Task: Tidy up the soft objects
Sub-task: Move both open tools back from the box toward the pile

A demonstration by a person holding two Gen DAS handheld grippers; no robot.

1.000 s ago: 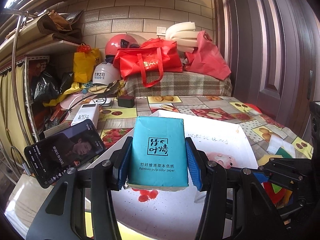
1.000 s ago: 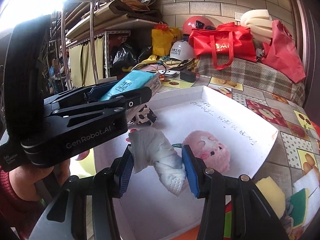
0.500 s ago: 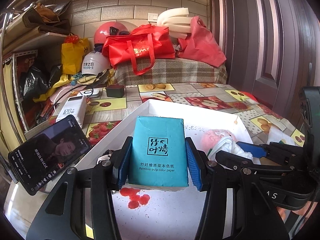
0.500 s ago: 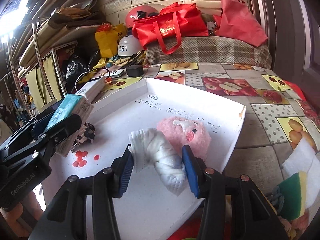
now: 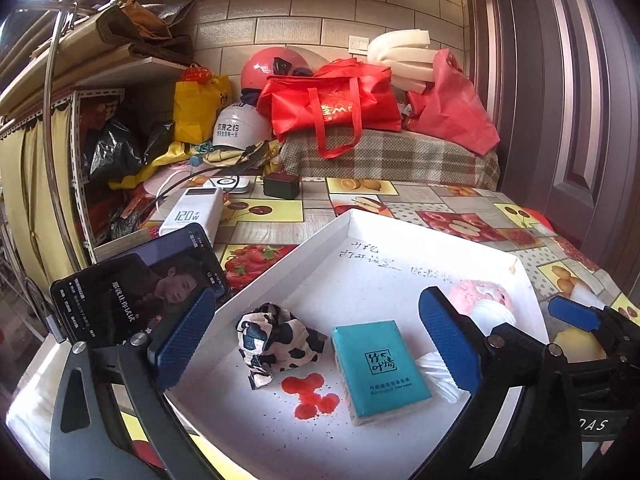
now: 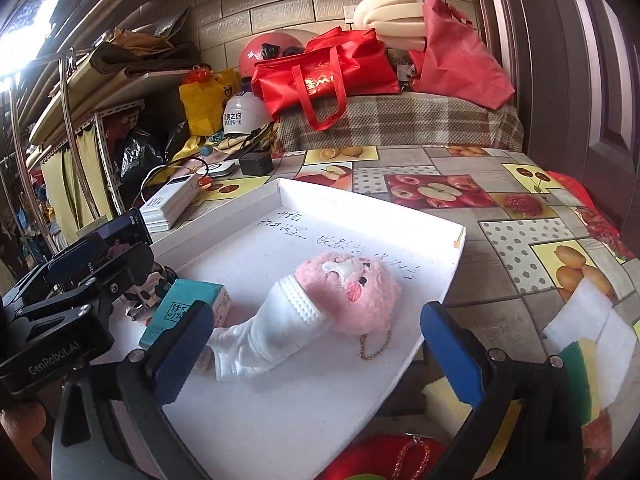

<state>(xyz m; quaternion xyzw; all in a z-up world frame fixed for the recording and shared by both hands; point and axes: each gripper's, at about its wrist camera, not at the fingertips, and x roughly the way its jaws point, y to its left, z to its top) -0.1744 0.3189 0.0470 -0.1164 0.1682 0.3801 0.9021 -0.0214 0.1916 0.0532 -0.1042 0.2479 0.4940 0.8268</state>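
Observation:
A teal tissue pack [image 5: 380,368] lies flat in the white tray [image 5: 400,240], beside a cow-print cloth [image 5: 276,340]. My left gripper [image 5: 316,320] hangs just above them, its jaws opening wide; the pack sits between the pads, untouched. In the right wrist view a rolled white cloth [image 6: 276,332] rests against a pink plush toy [image 6: 352,292] on the tray [image 6: 400,216]. My right gripper's [image 6: 314,332] jaws are also opening, well clear of the cloth below them. The tissue pack [image 6: 180,308] and left gripper [image 6: 80,264] show at the left.
A phone [image 5: 136,292] leans at the tray's left edge, a white power bank [image 5: 192,212] behind it. Sponges [image 6: 580,360] lie on the fruit-print tablecloth [image 6: 520,208] to the right. Red bags [image 5: 332,100], helmets and a shelf crowd the back and left.
Both grippers have opened wide. The left let go of the tissue pack, which now lies in the tray. The right let go of the white cloth beside the plush.

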